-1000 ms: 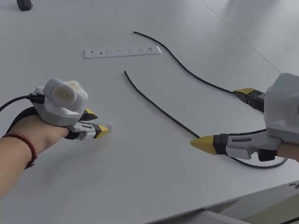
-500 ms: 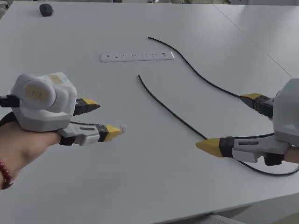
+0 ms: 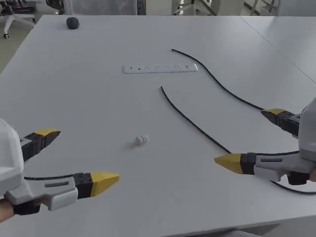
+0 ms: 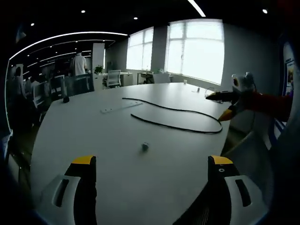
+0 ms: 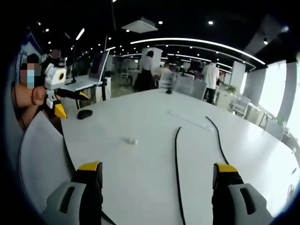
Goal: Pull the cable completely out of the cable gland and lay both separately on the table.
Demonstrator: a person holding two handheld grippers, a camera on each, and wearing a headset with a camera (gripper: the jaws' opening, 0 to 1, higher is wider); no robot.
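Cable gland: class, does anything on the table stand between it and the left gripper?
Nothing visible does. The cable gland lies alone on the bare table, ahead of the open left gripper. The black cable lies apart from it, on the right gripper's side, and the power strip lies beyond.

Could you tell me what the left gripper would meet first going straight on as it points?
Probably the gland, lying almost centred ahead of the open jaws of the left gripper, with the cable beyond. The gripper's height above the table is unclear, so it might pass over.
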